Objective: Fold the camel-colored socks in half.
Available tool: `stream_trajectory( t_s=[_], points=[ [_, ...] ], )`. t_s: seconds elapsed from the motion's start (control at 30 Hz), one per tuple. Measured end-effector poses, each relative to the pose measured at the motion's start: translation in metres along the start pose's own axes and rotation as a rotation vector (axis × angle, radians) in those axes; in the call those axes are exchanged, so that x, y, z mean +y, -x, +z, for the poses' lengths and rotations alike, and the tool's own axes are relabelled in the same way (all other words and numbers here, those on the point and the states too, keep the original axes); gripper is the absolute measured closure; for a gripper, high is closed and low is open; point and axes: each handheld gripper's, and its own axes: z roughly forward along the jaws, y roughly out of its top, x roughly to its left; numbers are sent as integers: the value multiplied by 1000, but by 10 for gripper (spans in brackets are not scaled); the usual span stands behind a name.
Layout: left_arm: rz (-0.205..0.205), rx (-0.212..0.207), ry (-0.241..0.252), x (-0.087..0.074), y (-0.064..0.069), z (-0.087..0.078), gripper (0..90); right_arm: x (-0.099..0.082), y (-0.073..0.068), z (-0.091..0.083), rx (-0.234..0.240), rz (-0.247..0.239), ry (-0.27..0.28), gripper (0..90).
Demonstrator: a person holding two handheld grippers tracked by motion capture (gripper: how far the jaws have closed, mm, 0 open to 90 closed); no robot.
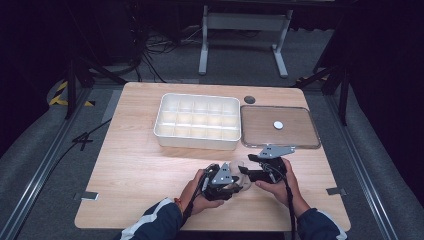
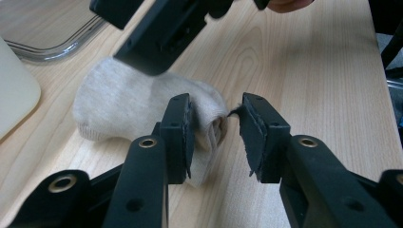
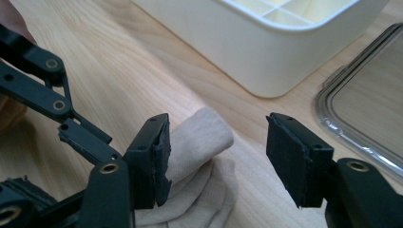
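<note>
**Beige sock between my two grippers**

Beige knit lies under my jaws: a small rolled sock (image 2: 142,107) rests on the wooden table (image 1: 140,165), near my edge of it and a little right of centre. My left gripper (image 2: 216,137) stands with its jaws apart, a narrow gap between the pads. One pad presses against the rolled end of the sock and the other is clear of it, so nothing is clamped. My right gripper (image 3: 216,159) is spread wide. Its one pad sits against the sock's folded cloth (image 3: 199,156), and the other hangs over bare wood, well away from the fabric.

From above, my left hand (image 1: 197,192) and my right hand (image 1: 280,182) hold the two tools close together, tips turned toward each other, with the sock between them. In the left gripper view the black body of the other tool hangs just over the far part of the sock.

Farther out, toward the back of the table, stands a white tray (image 1: 197,121) divided into many small compartments. Just beside it on the right lies a clear flat lid (image 1: 279,126) with a small white round piece (image 1: 278,125) at its middle. A dark round disc (image 1: 249,99) sits on the wood behind the lid.
</note>
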Motion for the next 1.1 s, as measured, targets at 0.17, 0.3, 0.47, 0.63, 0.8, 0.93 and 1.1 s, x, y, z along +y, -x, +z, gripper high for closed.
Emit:
stream_trajectory(
  t_s=[0.17,0.3,0.47,0.63,0.8,0.93,1.1],
  points=[
    [20,25,-31,-2,2,-5,580,-3,0,5,9,5,-34,409],
    [14,54,-56,-5,0,-16,493,-6,0,8,18,2,-55,400],
    [22,87,-87,-12,-3,-37,430,-11,2,13,38,4,-109,368],
    [-8,122,-110,-25,-9,-58,372,-17,13,19,136,94,-151,368],
    [-42,168,-147,-43,-19,-75,314,-16,19,24,215,140,-176,457],
    [-61,210,-181,-60,-27,-86,280,-18,21,25,287,162,-186,572],
    [-116,242,-200,-82,-40,-99,260,-16,16,25,338,138,-192,672]
  ],
)
